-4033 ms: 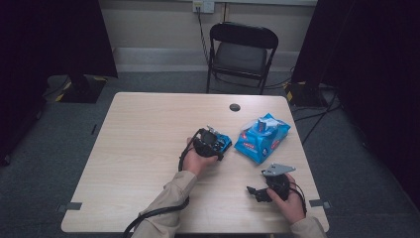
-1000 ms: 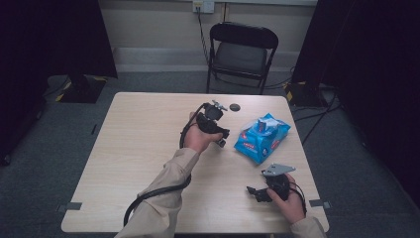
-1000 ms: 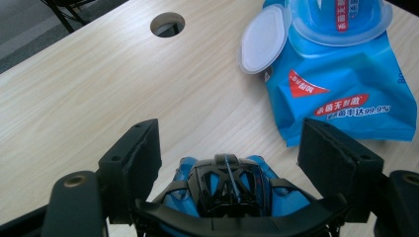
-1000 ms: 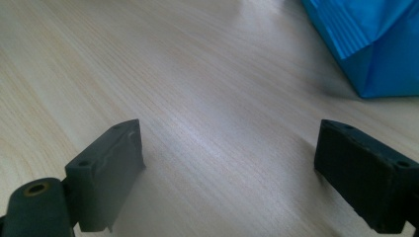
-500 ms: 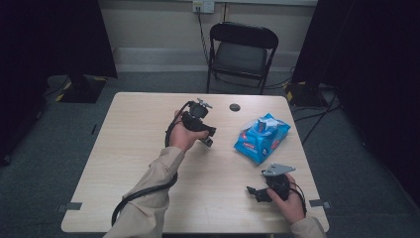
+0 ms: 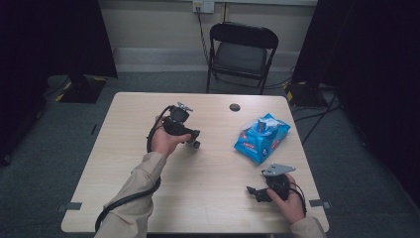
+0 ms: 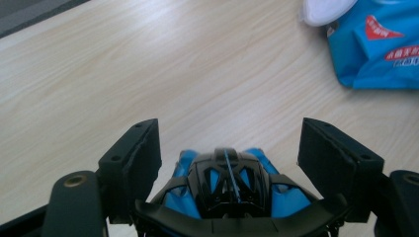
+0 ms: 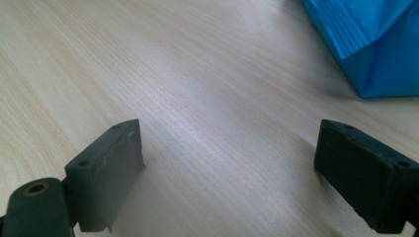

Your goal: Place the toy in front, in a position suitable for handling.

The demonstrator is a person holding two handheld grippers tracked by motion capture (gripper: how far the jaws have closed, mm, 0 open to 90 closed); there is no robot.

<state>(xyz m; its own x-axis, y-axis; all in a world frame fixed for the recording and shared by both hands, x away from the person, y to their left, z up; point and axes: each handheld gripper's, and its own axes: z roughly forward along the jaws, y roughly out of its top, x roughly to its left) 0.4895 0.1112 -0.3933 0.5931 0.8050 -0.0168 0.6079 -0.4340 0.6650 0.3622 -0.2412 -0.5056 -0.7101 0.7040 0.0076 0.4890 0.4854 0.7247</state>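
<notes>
While the left gripper (image 6: 192, 139) hangs over the left-centre of the table (image 6: 208, 198), a small blue-and-black toy car (image 7: 226, 185) sits between its jaws, clear of the wood. The pads (image 7: 141, 153) stand fairly wide and the car's broad lower body spans the gap near their base, so it is pinched at the flanks; the exact contact is hidden low in the left gripper view. Likely light, hard plastic: stiff, somewhat slick, with thin fins and wheels that could snap or roll. Best taken across the solid sides, not the canopy or wheels. Right gripper (image 6: 255, 191) rests low at the table's near right corner, fingers (image 8: 106, 170) spread, nothing between them, bare wood beneath. Blue soft packet of wipes (image 6: 261, 139) lies right of centre, well apart from the car, near the right gripper's reach. Its white lid (image 7: 323, 9) shows at one end; whether it is open cannot be told, and the contents are not visible.
</notes>
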